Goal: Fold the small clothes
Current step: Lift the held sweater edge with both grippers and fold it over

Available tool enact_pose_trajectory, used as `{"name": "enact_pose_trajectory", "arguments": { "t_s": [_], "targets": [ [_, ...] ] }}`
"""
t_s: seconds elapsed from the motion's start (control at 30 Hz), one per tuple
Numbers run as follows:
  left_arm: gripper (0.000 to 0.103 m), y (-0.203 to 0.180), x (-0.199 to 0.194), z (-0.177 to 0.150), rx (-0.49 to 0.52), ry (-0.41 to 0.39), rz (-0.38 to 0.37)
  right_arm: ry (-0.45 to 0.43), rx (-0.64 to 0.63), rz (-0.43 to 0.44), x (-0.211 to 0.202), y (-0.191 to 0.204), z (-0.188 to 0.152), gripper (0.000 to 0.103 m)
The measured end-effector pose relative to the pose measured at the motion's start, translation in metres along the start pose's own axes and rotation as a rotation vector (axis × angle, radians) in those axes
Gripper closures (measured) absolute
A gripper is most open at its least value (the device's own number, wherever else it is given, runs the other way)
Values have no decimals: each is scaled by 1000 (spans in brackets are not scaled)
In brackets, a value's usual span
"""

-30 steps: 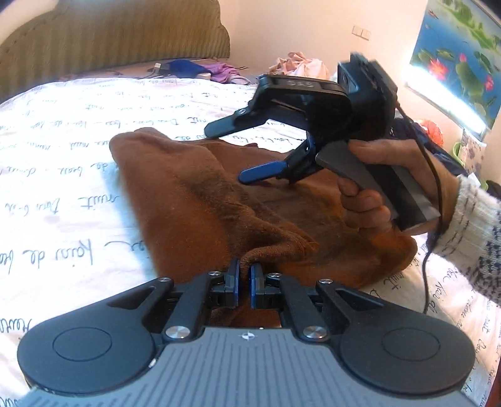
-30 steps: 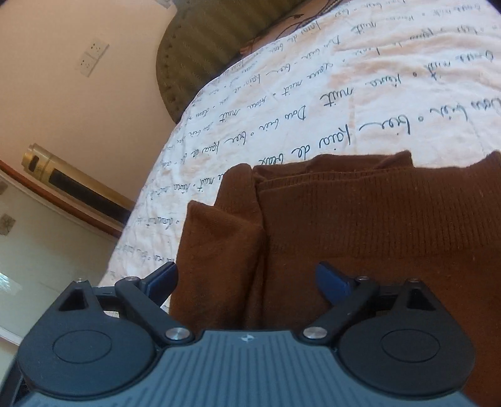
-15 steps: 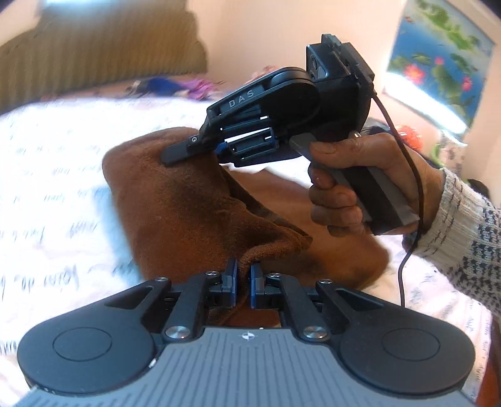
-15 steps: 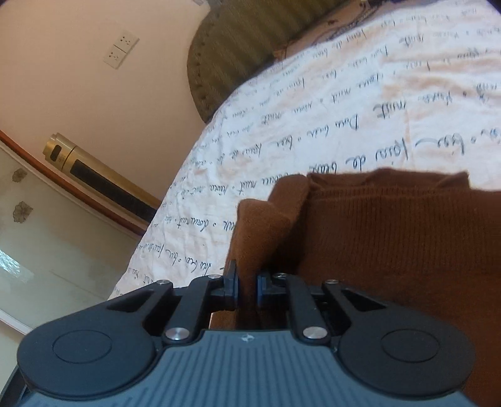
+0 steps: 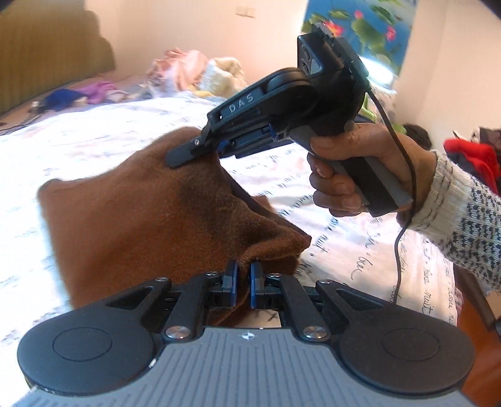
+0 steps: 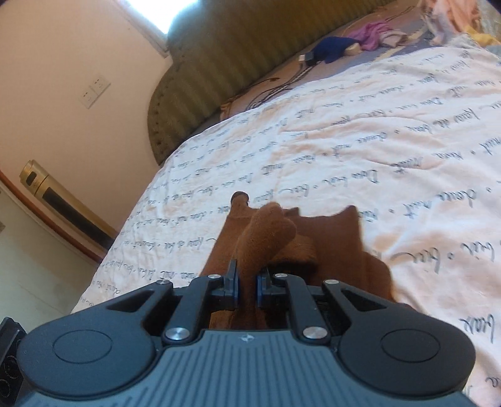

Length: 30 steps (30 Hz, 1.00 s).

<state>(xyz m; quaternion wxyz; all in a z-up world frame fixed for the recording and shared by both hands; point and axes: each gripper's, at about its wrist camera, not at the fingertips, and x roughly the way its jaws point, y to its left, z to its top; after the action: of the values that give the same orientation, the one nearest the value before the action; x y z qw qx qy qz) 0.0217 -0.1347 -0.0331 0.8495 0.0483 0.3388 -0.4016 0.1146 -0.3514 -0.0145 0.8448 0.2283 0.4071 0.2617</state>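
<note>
Both tools (image 5: 243, 283) (image 6: 247, 286) clenched on brown jumper (image 5: 150, 216); lift corners evenly, keep edge taut over bed (image 6: 344, 131).

The room is bright with daylight. In the left wrist view the bed sheet (image 5: 103, 141) beyond the tongs is washed out to white, and the brown cloth (image 5: 150, 213) is blurred. In the right wrist view a window (image 6: 169, 12) above the tongs glares. Straight lines bend at the edges.
</note>
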Motion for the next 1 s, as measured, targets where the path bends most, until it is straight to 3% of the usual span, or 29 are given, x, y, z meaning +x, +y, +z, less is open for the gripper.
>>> {"name": "enact_pose_trajectory", "arguments": {
  "t_s": [0.17,0.57,0.6,0.67,0.7,0.73,0.77,0.83,1.0],
  "targets": [
    [95,-11,30,-9,10,42,-33,-12,56,-29,-5,-33,-18,94],
    [95,-15,46,-24,7,107,-33,-47,155,-42,1,-80,-48,93],
    [91,-14,46,-25,-3,104,-32,-55,181,-28,2,-85,-48,89],
    [70,-8,41,-24,-54,104,-40,-51,222,-17,0,-93,-47,74],
    [65,-7,33,-23,-80,82,-36,-68,226,-35,-7,-92,-47,70],
    [52,-6,22,-22,-99,52,-25,-88,213,-60,-18,-87,-45,60],
    [34,-3,8,-20,-118,26,-19,-106,185,-71,-31,-80,-45,59],
    [20,5,-20,-17,-148,-41,-14,-129,150,-44,-58,-68,-50,59],
    [14,48,-57,-12,-314,-113,36,-119,126,-20,-96,-40,-98,59]
  ]
}}
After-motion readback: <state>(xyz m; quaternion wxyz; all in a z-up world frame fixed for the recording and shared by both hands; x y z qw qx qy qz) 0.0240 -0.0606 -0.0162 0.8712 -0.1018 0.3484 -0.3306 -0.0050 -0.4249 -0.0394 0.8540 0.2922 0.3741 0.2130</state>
